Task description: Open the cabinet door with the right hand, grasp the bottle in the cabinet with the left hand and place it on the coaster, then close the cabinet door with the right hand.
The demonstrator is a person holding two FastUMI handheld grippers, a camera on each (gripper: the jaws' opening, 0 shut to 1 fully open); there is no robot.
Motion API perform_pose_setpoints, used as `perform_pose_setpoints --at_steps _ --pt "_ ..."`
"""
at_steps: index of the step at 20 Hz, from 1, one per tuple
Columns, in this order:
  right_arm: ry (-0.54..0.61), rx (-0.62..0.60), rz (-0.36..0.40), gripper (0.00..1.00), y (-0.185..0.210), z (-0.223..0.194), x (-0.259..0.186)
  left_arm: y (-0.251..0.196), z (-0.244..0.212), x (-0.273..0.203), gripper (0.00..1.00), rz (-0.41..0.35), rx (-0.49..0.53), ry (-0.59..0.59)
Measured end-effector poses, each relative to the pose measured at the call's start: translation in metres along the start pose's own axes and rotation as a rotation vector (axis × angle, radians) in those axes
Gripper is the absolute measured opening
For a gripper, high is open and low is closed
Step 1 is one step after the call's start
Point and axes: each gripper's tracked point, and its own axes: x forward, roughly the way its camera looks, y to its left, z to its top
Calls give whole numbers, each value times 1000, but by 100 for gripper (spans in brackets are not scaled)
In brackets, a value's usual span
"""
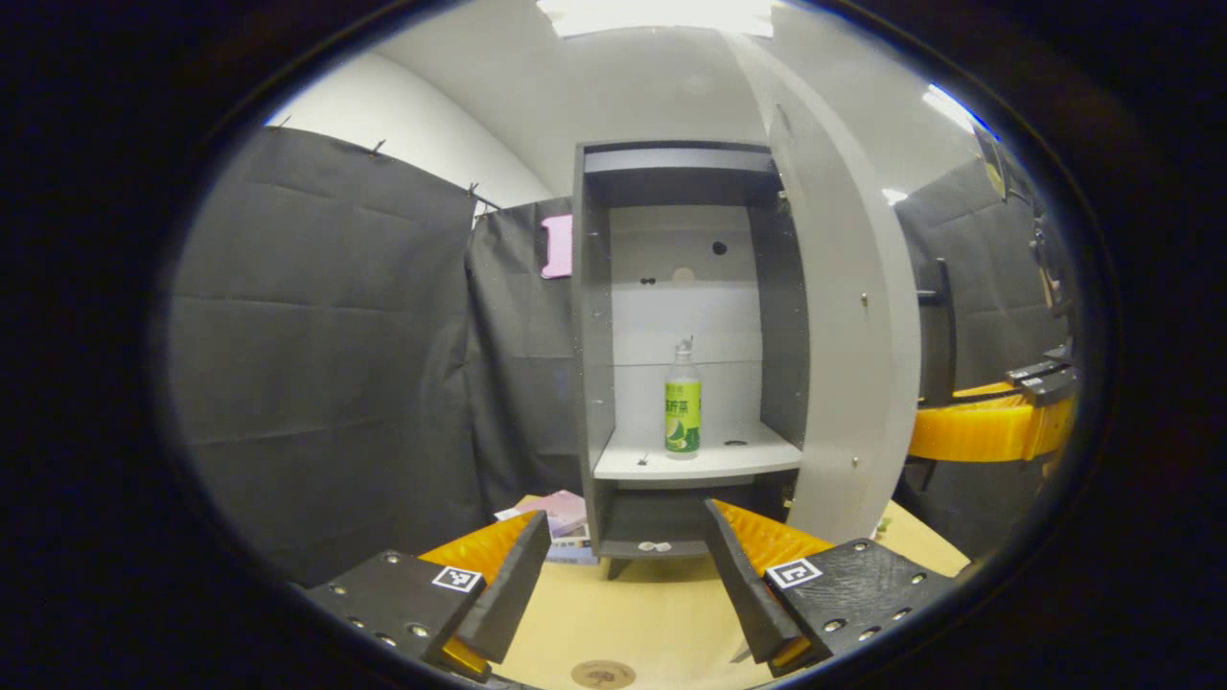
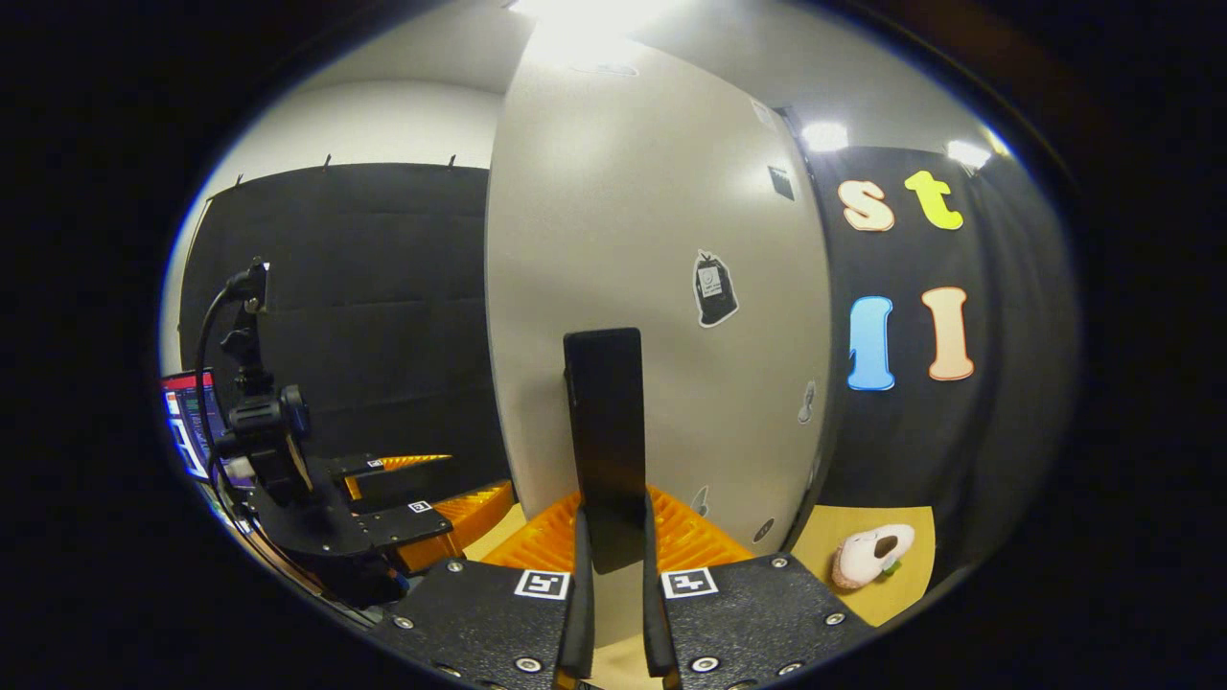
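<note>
R gripper (image 2: 613, 565) clamped on the door handle (image 2: 604, 431), both fingers pressing its lower end; handle is a dark vertical bar on the door (image 2: 623, 240) outer face, door swung wide open. L gripper (image 1: 628, 575) spread open, nothing between fingers, hovering over the table (image 1: 633, 613) in front of the cabinet (image 1: 685, 345), pointed at it. Bottle (image 1: 682, 402) upright on the cabinet's middle shelf (image 1: 695, 460), clear w/ green label, roughly centred, well apart from L gripper. Coaster (image 1: 602, 674) flat on table, near bottom edge of left gripper view, between and below the L fingers. Stickers on the door face in right gripper view. Small plush toy (image 2: 870, 554) on table to the right of door. L gripper also seen at left in right gripper view, w/ a screen (image 2: 187, 426) behind it.
</note>
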Motion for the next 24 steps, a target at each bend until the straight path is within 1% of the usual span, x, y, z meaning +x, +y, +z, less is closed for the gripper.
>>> perform_pose_setpoints --at_steps 1,2,6,9,13,14,15,16,17,18,19,22,23,24 --pt "3 -2 -14 20 -2 0 -5 -7 1 2 95 -7 4 1" --pt "6 -3 -25 21 -5 0 -9 -15 2 5 91 -13 9 3" --pt "0 12 -71 20 -20 -5 -25 -43 14 14 91 -48 15 -24" --pt "-4 19 -117 20 -35 -8 -41 -58 12 24 91 -73 20 -33" --pt "0 11 -180 20 -57 -9 -51 -69 9 47 91 -77 -10 -26" --pt "3 9 -201 20 -61 -10 -54 -69 9 55 83 -80 -13 -24" --pt "3 9 -225 19 -66 -11 -57 -69 10 65 83 -88 -12 -27" --pt "4 13 -253 19 -74 -12 -56 -69 10 77 99 -99 -7 -31" --pt "6 21 -283 19 -78 -13 -58 -68 8 90 99 -107 1 -34" --pt "5 28 -312 19 -83 -13 -57 -65 8 104 91 -111 4 -35" --pt "9 32 -341 19 -87 -15 -58 -63 7 118 99 -121 0 -36" --pt "12 43 -417 18 -92 -16 -63 -62 5 165 99 -152 -8 -44" --pt "10 53 -439 15 -96 -17 -64 -63 -1 184 91 -170 -17 -35" --pt "11 69 -474 14 -101 -19 -68 -66 -6 203 91 -195 -37 -25"
